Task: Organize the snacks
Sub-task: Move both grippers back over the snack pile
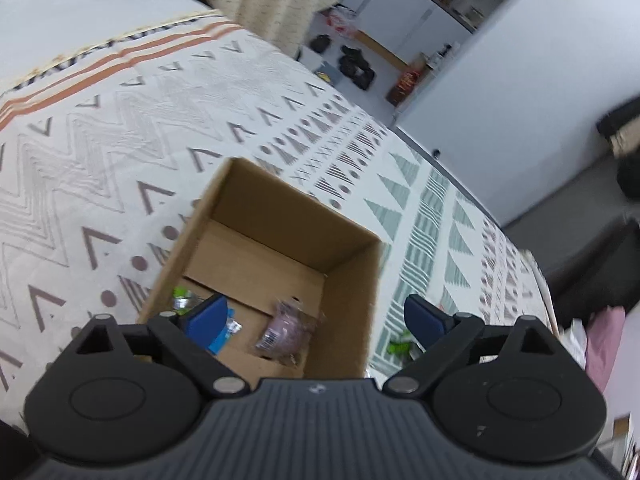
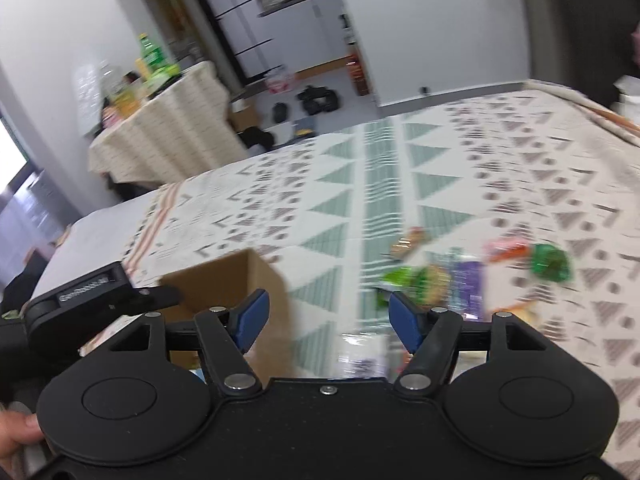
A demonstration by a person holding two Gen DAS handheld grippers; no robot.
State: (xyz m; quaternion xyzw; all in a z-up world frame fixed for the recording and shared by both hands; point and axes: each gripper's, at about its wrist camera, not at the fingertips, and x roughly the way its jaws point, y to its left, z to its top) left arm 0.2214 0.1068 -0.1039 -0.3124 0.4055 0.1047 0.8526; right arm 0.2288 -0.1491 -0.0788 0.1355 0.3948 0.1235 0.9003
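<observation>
An open cardboard box (image 1: 280, 216) stands on the patterned cloth. Inside it lie a pink packet (image 1: 284, 330), a blue packet (image 1: 220, 342) and a green-and-silver one (image 1: 182, 298). My left gripper (image 1: 316, 318) hovers over the box's near side, open, with nothing between its blue pads. In the right wrist view the box (image 2: 232, 280) is at the lower left. My right gripper (image 2: 329, 320) is open and empty beside it. Loose snacks lie blurred to the right: a green packet (image 2: 408, 280), a purple one (image 2: 466, 284), a dark green one (image 2: 552, 262) and a red-pink one (image 2: 508, 248).
The cloth-covered surface (image 1: 120, 140) stretches far around the box. A green snack (image 1: 400, 346) lies just right of the box. The left tool (image 2: 92, 292) and a hand (image 2: 16, 436) show at the left. A second table with bottles (image 2: 160, 128) stands behind.
</observation>
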